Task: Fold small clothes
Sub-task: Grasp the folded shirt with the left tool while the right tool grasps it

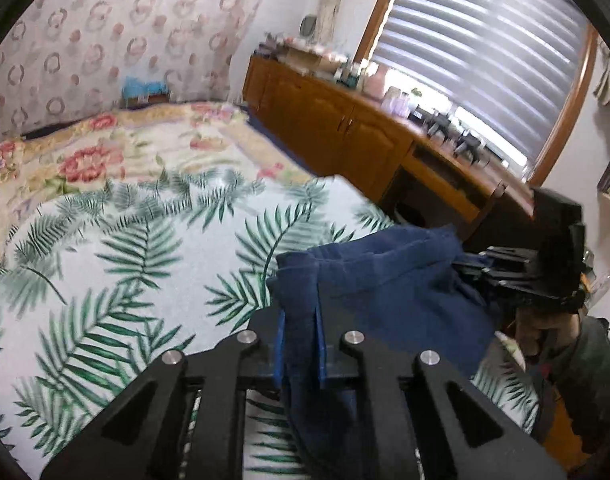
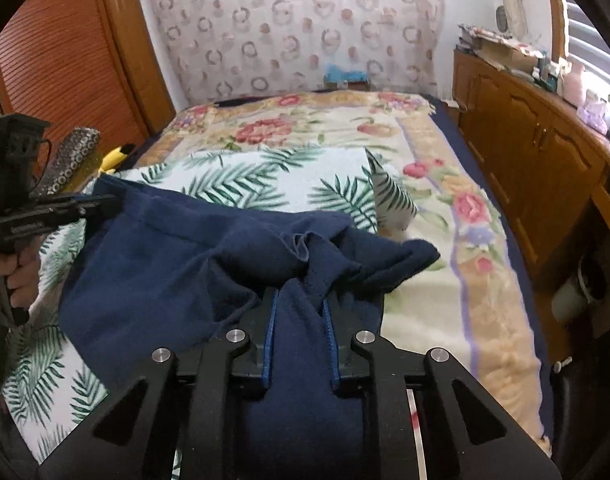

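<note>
Pinching one edge each, the left gripper (image 1: 301,344) and the right gripper (image 2: 301,344) hold the navy blue garment (image 2: 177,264) between narrow fingers, stretched above the palm-leaf sheet (image 1: 145,240), left gripper at 9 o'clock in the right view.

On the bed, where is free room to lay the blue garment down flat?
Free: the palm-leaf sheet left of the blue garment, and the floral blanket between the garment and the wooden cabinets. Crowded: the sheet's far-left edge by the yellow toy, and the cabinet top.
</note>
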The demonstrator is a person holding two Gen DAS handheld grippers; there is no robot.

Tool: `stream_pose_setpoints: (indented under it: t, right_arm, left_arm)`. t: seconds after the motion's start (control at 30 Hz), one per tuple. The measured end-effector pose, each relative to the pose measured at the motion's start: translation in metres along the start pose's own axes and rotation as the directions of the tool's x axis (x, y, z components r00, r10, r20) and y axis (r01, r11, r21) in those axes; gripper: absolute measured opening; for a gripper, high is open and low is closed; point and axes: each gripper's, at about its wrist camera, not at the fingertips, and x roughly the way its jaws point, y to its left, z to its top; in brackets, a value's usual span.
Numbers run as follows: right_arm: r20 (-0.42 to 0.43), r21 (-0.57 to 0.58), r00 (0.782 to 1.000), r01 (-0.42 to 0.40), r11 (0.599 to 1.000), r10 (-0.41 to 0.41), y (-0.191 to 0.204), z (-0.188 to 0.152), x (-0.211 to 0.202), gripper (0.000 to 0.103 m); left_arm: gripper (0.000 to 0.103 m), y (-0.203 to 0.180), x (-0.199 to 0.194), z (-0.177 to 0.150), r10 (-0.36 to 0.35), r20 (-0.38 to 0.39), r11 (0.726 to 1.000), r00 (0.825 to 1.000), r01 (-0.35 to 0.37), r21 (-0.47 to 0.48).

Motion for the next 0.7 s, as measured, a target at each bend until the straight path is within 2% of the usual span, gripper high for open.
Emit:
stream_pose_setpoints:
  t: [0.2, 0.27, 0.3, 0.33, 0.4, 0.47, 0.53, 0.7]
  right_arm:
    - [0.035, -0.039, 0.998, -0.050, 0.998, 0.052, 0.016, 0.011, -0.010, 0.020]
    - [0.040, -0.054, 0.998, -0.048, 0.997, 0.050, 0.024, 0.014, -0.008, 0.028]
    - [0.048, -0.059, 0.998, -0.044, 0.997, 0.047, 0.027, 0.015, -0.007, 0.038]
    - [0.050, -0.056, 0.998, -0.039, 0.998, 0.042, 0.028, 0.016, -0.005, 0.055]
    - [0.047, -0.034, 0.998, -0.033, 0.999, 0.035, 0.026, 0.019, 0.002, 0.068]
    - [0.027, -0.011, 0.999, -0.040, 0.999, 0.040, 0.023, 0.024, 0.013, 0.070]
    - [0.002, 0.002, 0.999, -0.039, 0.999, 0.039, 0.022, 0.027, 0.023, 0.077]
    - [-0.065, 0.023, 0.998, 0.007, 1.000, -0.005, 0.012, 0.027, 0.049, 0.085]
  left_arm:
    - [0.008, 0.012, -0.035, 0.000, 0.067, 0.049, 0.998, 0.997, -0.066, -0.014]
    - [0.008, 0.023, -0.040, -0.003, 0.108, 0.044, 0.994, 0.993, -0.107, -0.025]
    - [0.008, 0.030, -0.040, -0.006, 0.121, 0.032, 0.992, 0.992, -0.120, -0.033]
    - [0.008, 0.037, -0.037, -0.009, 0.136, 0.016, 0.990, 0.991, -0.135, -0.041]
    - [0.008, 0.043, -0.032, -0.013, 0.153, -0.004, 0.987, 0.988, -0.153, -0.041]
    - [0.009, 0.046, -0.025, -0.018, 0.172, -0.019, 0.985, 0.985, -0.172, -0.033]
    - [0.009, 0.047, -0.017, -0.021, 0.181, -0.030, 0.983, 0.983, -0.182, -0.033]
    - [0.009, 0.050, -0.009, -0.025, 0.184, -0.040, 0.982, 0.982, -0.185, -0.036]
